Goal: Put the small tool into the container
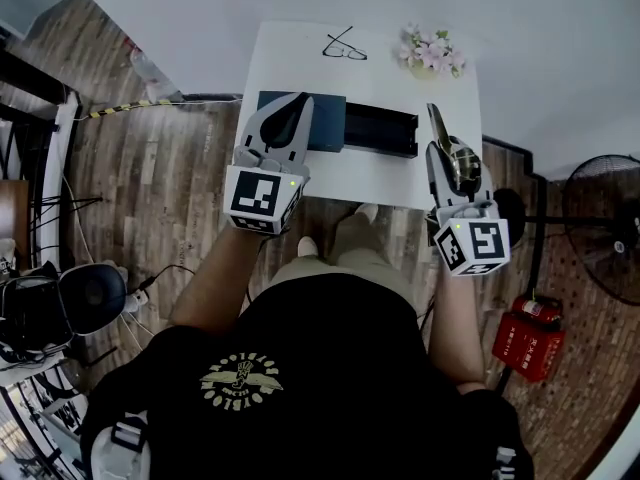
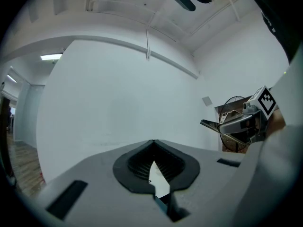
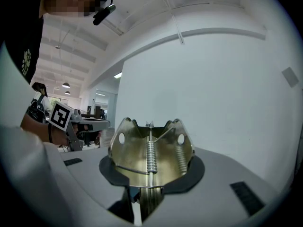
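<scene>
A brass spring clip, the small tool (image 3: 150,155), sits between the jaws of my right gripper (image 3: 150,170), which is shut on it. In the head view the tool (image 1: 446,140) sticks out of the right gripper (image 1: 455,168) over the table's right front corner. The container, a dark open box (image 1: 380,129), lies on the white table (image 1: 300,53), with a dark blue lid (image 1: 328,120) at its left. My left gripper (image 1: 287,118) is held in front of the lid, its jaws shut and empty; its tips (image 2: 152,145) meet. Both grippers point up towards the white wall.
A pair of glasses (image 1: 345,48) and a bunch of pink flowers (image 1: 432,50) lie at the table's far edge. A floor fan (image 1: 605,228) and a red box (image 1: 528,340) stand to the right. Cables and a stool (image 1: 90,296) are on the wooden floor at left.
</scene>
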### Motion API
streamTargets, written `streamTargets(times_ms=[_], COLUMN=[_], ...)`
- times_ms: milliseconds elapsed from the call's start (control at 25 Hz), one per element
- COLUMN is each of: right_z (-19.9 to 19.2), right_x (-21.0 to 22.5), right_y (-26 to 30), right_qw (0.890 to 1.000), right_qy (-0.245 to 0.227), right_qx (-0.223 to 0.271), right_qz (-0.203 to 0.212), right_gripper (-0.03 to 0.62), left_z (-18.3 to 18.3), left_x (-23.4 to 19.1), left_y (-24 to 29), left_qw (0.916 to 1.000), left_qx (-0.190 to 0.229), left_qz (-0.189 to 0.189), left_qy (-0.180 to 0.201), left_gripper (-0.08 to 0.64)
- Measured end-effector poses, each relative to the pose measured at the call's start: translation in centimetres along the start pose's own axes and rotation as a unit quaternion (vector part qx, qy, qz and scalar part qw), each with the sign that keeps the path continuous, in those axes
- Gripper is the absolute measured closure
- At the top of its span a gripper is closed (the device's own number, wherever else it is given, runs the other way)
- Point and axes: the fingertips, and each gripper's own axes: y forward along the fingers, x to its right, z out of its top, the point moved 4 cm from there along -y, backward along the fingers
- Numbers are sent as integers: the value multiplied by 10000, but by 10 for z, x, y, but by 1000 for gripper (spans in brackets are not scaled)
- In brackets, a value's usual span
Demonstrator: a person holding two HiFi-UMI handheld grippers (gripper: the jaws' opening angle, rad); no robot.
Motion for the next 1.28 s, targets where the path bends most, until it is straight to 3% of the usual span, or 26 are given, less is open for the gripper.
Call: streamTargets(times_ms=[640, 1280], right_z=[-10, -24], right_x=[16, 40], right_y=[60, 109], right_qw=[9991, 9980], right_qy=[211, 240], right_qx=[131, -165], right_qz=[352, 569], right_gripper=[460, 460], left_z=[-16, -44], left_x=[-18, -34], left_y=[26, 70], left_qw=[9993, 9982], left_qx=[-292, -543], left_qz=[132, 238], left_qy=[178, -96], left_gripper=[554, 554])
